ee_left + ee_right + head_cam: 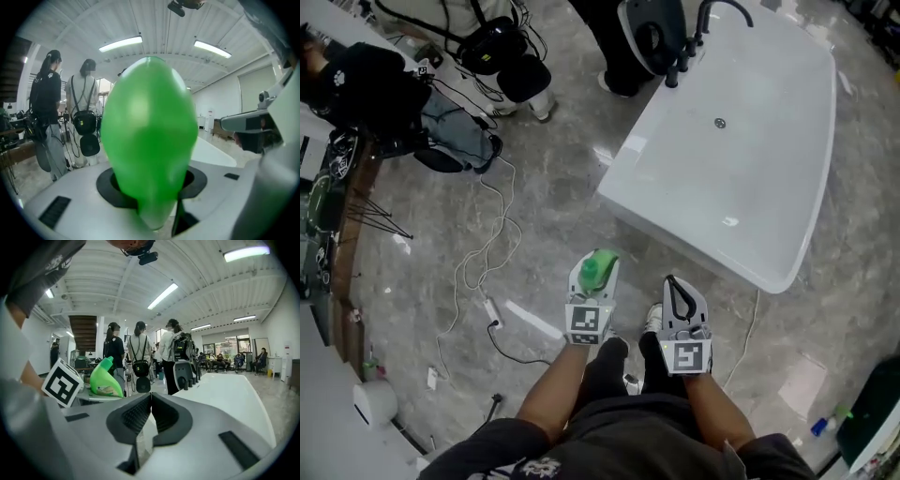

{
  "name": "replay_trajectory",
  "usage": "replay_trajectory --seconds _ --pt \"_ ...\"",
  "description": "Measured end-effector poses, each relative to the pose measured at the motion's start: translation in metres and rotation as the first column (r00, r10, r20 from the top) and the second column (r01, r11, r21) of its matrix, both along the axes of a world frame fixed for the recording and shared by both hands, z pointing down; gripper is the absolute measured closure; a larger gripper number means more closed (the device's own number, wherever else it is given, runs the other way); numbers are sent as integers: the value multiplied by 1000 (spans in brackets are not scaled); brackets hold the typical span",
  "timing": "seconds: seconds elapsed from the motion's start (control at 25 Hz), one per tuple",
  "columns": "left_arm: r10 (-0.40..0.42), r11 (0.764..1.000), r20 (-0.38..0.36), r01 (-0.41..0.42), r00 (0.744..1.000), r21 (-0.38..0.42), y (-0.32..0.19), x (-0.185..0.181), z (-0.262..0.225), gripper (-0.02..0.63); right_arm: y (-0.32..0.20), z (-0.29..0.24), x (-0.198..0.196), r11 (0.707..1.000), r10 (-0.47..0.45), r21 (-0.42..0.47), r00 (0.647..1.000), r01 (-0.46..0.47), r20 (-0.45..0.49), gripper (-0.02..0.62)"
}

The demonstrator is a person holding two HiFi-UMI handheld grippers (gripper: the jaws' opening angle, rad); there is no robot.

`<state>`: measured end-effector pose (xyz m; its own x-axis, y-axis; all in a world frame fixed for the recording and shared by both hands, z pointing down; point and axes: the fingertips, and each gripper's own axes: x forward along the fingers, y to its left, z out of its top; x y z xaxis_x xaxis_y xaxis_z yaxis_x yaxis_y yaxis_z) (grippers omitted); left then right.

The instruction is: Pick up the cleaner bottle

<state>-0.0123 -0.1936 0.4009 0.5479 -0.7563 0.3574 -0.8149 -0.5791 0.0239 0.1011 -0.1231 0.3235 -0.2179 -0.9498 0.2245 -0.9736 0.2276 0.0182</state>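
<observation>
Left gripper (594, 277) jaws clamp the green cleaner bottle (150, 131); right gripper (679, 292) jaws closed, empty; bathtub (759, 159) at one o'clock.

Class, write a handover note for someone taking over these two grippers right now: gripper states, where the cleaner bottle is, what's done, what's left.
Left gripper: shut on the green cleaner bottle, held in the air above the floor, near the white bathtub.
Right gripper: shut, empty, beside the left one.
Done: bottle picked up.
Left: nothing of the pick-up itself; just hold the grip firm.
</observation>
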Motion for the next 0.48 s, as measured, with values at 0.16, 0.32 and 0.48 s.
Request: replay_trajectory --seconds 0.16,0.32,0.48 --pt "11 1000 -12 -10 1000 29 -5 29 -63 422 2 -34 38 999 37 12 999 -37 -10 579" --pt "43 997 -17 -42 999 67 -5 56 -101 422 8 -65 68 995 82 55 997 -81 -3 579" --pt "83 994 -34 -80 996 78 -5 79 -125 422 10 -88 90 985 147 92 989 -146 -2 578"
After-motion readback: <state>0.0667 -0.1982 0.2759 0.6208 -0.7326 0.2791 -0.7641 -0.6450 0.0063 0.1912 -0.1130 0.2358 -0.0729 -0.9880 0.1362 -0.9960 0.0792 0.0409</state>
